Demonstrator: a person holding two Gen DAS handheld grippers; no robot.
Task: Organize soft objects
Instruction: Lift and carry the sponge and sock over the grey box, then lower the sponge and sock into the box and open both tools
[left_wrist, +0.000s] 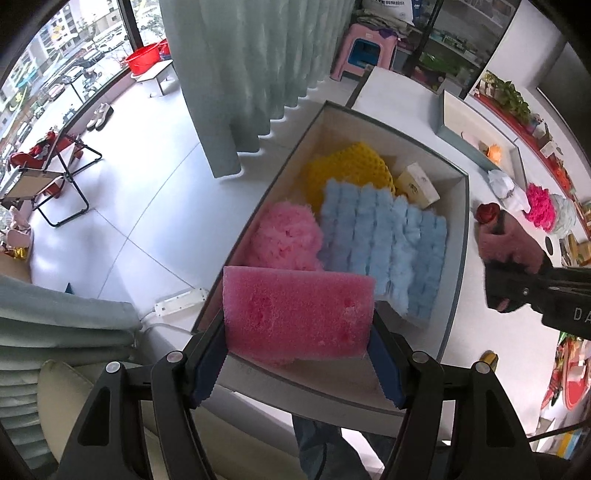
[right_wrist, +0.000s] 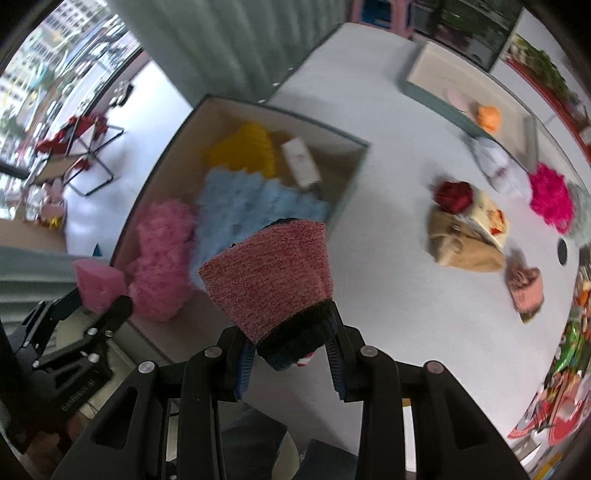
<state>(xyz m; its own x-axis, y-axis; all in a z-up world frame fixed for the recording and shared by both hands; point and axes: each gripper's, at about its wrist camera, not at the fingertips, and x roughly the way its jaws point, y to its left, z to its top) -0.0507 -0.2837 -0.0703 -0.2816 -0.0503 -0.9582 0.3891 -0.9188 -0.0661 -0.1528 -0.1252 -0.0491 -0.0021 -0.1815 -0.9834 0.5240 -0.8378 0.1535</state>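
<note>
Left wrist view: looks from behind the left gripper (left_wrist: 297, 363) forward and down, very close over the near end of the open box (left_wrist: 452, 258); window and curtain to its left.
Right wrist view: looks from behind the right gripper (right_wrist: 291, 363), tilted down across the white table (right_wrist: 388, 258), a little farther from the box (right_wrist: 347, 195); somewhat blurred.
Shared: both take in the box and its contents, the far tray (left_wrist: 476, 155) (right_wrist: 439, 92), and the bright pink fluffy item (left_wrist: 539, 206) (right_wrist: 550, 199).
Cross-sight: the right view catches the left gripper (right_wrist: 99, 295) at its lower left edge.
</note>
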